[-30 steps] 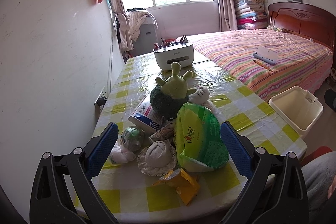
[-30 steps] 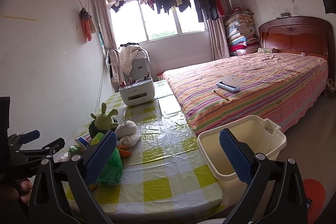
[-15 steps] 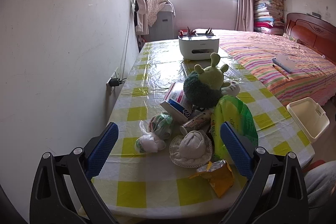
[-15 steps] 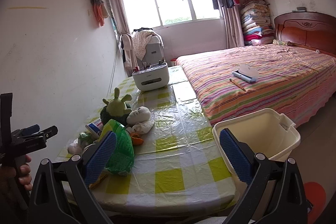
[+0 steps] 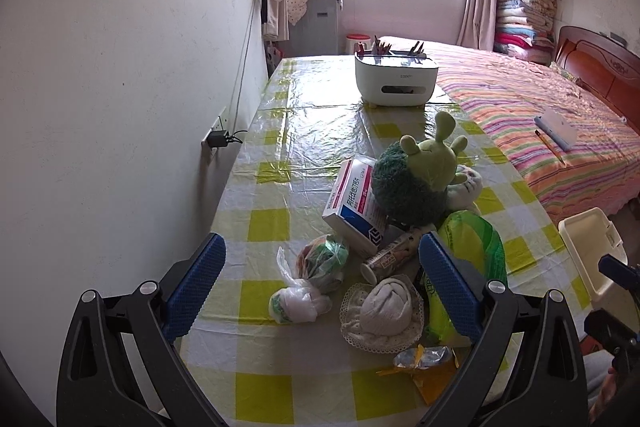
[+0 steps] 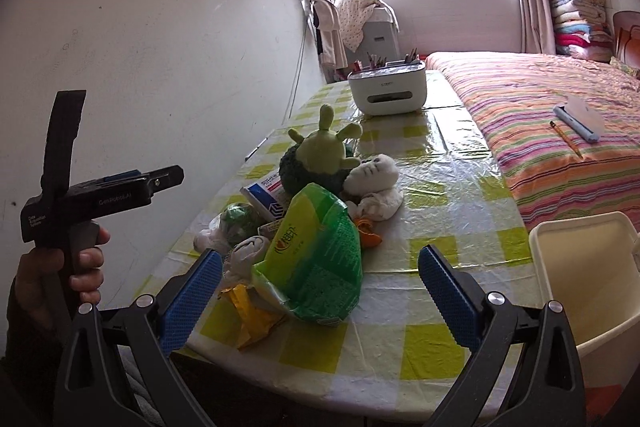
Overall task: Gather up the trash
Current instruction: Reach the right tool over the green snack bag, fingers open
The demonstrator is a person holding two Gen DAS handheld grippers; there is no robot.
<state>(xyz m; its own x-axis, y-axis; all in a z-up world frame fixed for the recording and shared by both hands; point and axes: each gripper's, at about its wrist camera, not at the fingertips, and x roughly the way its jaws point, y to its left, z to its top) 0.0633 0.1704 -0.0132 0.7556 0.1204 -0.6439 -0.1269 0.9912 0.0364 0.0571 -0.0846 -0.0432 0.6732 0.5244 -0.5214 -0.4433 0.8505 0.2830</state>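
Currently the trash sits heaped at the table's [image 5: 264,223] near end: green bag [image 6: 316,259], yellow wrapper [image 6: 248,315], knotted bags [image 5: 304,283]. Bin [image 6: 580,279] stands beside the table's right edge. Your left gripper [image 5: 320,287] and right gripper [image 6: 316,303] both gape wide, holding nothing.

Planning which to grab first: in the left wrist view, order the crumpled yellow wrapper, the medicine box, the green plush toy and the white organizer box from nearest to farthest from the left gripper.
From the left gripper, which is open:
1. Crumpled yellow wrapper, at the table's near edge, right of centre.
2. Medicine box, mid-table, leaning on the plush.
3. Green plush toy, just behind the box, to its right.
4. White organizer box, far end of the table.
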